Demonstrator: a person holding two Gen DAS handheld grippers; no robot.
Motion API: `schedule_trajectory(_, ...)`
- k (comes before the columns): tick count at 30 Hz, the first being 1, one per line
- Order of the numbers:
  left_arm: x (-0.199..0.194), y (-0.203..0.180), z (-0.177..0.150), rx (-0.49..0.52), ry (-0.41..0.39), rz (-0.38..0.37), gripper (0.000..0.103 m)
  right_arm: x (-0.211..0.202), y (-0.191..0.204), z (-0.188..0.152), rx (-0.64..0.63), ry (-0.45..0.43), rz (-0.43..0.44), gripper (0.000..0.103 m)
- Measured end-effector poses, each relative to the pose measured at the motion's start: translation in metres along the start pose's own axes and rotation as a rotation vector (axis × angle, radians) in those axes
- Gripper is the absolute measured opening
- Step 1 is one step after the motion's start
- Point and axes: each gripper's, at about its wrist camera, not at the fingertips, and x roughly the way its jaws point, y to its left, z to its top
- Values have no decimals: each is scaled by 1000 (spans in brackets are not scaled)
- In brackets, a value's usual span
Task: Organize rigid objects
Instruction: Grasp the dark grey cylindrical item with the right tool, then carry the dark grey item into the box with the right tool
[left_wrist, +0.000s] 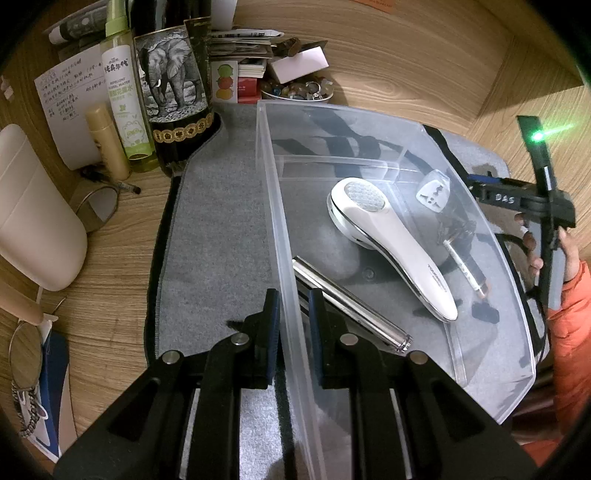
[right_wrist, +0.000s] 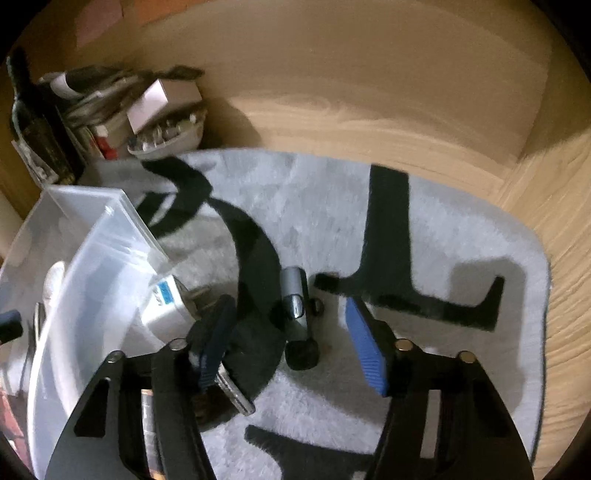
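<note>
Left gripper (left_wrist: 293, 325) jaws clamp the clear bin (left_wrist: 284, 258) wall; right gripper (right_wrist: 291, 343) jaws open around a padlock (right_wrist: 297, 310)

surface: wood-grain desk (left_wrist: 122, 236), grey felt mat (left_wrist: 221, 221) w/ black trim
back: wood panel wall (left_wrist: 406, 48)
light: dim, warm

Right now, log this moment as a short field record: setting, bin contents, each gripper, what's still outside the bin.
setting: grey mat on a wooden desk
bin: clear plastic bin on the mat
bin contents: white handheld device, metal cylinder, white plug adapter
left gripper: shut on the bin's near wall
right gripper: open, above a small grey-and-black object
outside bin: that object, lying on the mat
</note>
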Motion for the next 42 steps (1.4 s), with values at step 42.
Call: schedule_trajectory(42, 0, 1, 0, 1, 0, 1, 15, -102, 88, 2, -191, -251, 166, 20)
